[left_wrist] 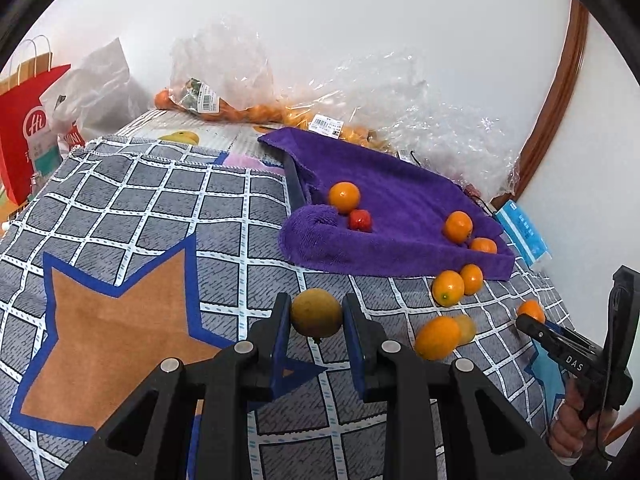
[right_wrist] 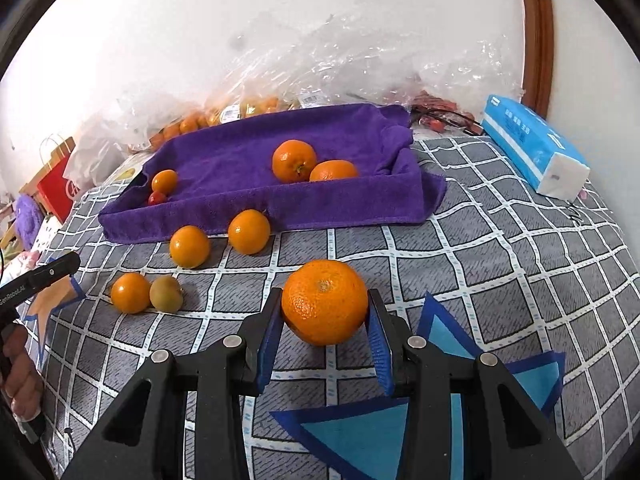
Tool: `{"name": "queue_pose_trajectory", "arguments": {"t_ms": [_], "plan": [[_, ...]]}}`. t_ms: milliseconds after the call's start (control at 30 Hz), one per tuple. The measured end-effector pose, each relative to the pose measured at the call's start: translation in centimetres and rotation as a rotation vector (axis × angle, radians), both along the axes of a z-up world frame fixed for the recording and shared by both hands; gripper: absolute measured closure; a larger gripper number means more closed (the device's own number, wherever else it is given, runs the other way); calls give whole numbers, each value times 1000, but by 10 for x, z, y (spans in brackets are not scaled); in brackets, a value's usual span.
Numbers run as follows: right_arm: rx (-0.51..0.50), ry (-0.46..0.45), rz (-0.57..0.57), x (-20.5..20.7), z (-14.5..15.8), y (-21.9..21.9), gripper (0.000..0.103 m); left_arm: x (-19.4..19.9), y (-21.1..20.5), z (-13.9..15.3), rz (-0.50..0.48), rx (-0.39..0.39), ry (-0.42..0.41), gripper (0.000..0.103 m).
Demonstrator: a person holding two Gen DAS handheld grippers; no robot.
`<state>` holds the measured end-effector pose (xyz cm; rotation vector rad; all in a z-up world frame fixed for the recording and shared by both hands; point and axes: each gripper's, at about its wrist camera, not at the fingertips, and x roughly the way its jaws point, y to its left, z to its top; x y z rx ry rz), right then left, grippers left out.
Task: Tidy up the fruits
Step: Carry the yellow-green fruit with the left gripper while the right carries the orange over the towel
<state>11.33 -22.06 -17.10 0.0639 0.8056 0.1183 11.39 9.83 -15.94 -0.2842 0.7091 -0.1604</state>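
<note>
Fruits: left gripper (left_wrist: 316, 316) jaws pinch a greenish-yellow fruit (left_wrist: 316, 312), right gripper (right_wrist: 325, 316) jaws an orange (right_wrist: 325, 302)

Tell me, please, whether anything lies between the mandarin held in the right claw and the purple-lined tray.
Nothing blocks it. The right claw grips the mandarin; bare checked cloth runs to the tray. Two small oranges lie left of that line, and only the tray's towel-covered front wall needs clearing.
</note>
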Motion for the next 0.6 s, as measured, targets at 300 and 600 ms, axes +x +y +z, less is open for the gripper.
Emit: {"name": "queue_pose_trajectory", "arguments": {"t_ms": [300, 600], "plan": [[16, -15, 14, -3, 20, 9, 63, 3, 4, 4, 32, -3, 52, 78], [-2, -67, 65, 25, 52, 33, 63, 14, -8, 64, 1, 56, -34, 78]]}}
